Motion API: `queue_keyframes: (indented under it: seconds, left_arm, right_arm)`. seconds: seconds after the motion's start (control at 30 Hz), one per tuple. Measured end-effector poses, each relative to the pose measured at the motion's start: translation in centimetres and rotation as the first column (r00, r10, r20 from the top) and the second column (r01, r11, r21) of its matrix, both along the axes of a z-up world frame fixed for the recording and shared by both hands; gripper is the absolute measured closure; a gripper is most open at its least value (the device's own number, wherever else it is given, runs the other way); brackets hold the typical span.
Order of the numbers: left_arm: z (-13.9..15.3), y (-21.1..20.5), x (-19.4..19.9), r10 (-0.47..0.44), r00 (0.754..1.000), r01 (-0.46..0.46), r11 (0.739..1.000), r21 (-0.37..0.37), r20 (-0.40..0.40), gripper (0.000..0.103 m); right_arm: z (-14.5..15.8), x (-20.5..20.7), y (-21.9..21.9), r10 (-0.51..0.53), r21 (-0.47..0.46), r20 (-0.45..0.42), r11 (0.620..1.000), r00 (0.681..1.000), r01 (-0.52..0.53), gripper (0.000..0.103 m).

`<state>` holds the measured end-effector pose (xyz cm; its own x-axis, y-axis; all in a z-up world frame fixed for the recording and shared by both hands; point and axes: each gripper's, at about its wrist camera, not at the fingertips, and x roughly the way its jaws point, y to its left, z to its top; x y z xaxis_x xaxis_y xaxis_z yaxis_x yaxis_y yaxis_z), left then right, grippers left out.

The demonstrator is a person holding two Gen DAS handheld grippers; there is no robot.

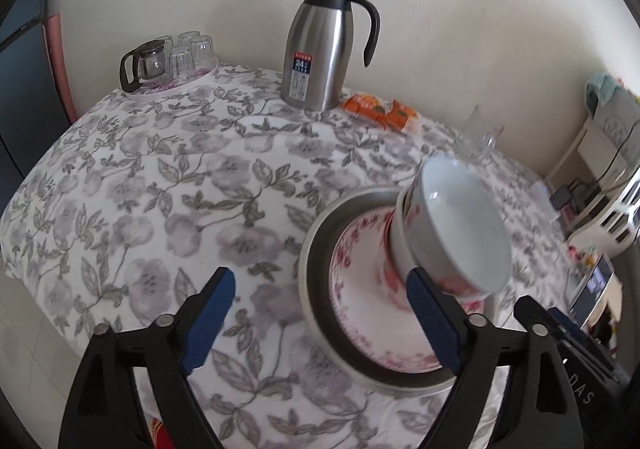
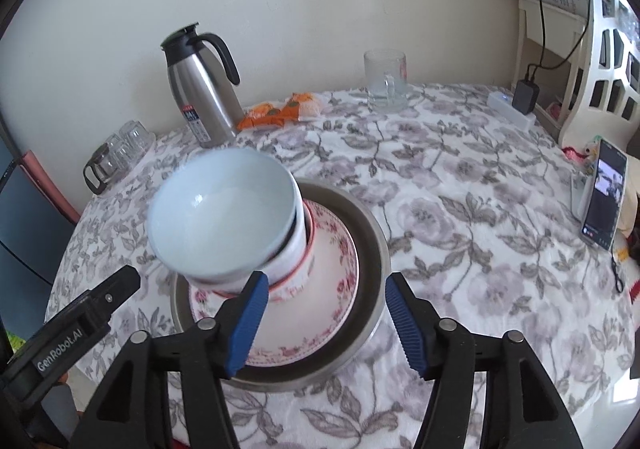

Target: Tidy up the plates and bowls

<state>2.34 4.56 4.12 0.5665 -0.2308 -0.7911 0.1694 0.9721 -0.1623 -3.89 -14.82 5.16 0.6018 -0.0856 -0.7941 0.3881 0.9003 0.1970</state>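
Sitting near the front edge of the table (image 1: 120, 177) is the whole stack: a metal pan (image 2: 372, 245) at the bottom, a pink-flowered plate (image 2: 320, 313) inside it, and nested bowls (image 2: 224, 217) on top of that. The top bowl is plain white inside, and the ones under it show a red band near the base. Looks a bit blurry, so I can't count the bowls exactly.

Left gripper (image 1: 324, 325) has its jaws spread wide, nothing between them but tablecloth and the left edge of the pan. Its right pad sits in front of the plate and the bowl base, though whether it touches them I can't tell. Right gripper (image 2: 324, 323) is open too, roughly halfway, with the plate's near part and the pan's rim showing in the gap, and the pads aren't pressing on anything. So neither one has hold of a thing.

Further back by the wall there's a steel thermos jug (image 1: 320, 49) with a black handle, and just right of it some orange snack packets (image 1: 380, 111). A clear glass mug (image 2: 386, 83) stands further right. Off in the back left corner a tray (image 1: 168, 89) holds upturned glasses and a small glass teapot (image 1: 146, 63). A phone (image 2: 604, 193) stands propped up at the table's right edge, screen lit.
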Motion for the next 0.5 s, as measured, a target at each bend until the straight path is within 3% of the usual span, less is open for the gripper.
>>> queue_keyframes:
  seconds: [0.17, 0.23, 0.5]
  left_arm:
    - [-1.3, -0.5, -0.6, -0.034, 0.999, 0.035, 0.998, 0.052, -0.033, 0.010]
    - [-1.5, -0.7, -0.9, -0.047, 0.998, 0.049, 0.997, 0.066, -0.038, 0.010]
    - [-1.9, -1.0, -1.5, -0.057, 0.997, 0.064, 0.991, 0.119, -0.054, 0.010]
  right_arm:
    - [-1.3, -0.4, 0.3, 0.005, -0.008, -0.036, 1.000, 0.999, -0.005, 0.031]
    - [-1.7, -0.6, 0.4, 0.004, -0.012, -0.047, 1.000, 0.999, -0.004, 0.024]
    - [-2.8, -1.0, 0.7, 0.007, -0.029, -0.086, 1.000, 0.996, -0.010, 0.020]
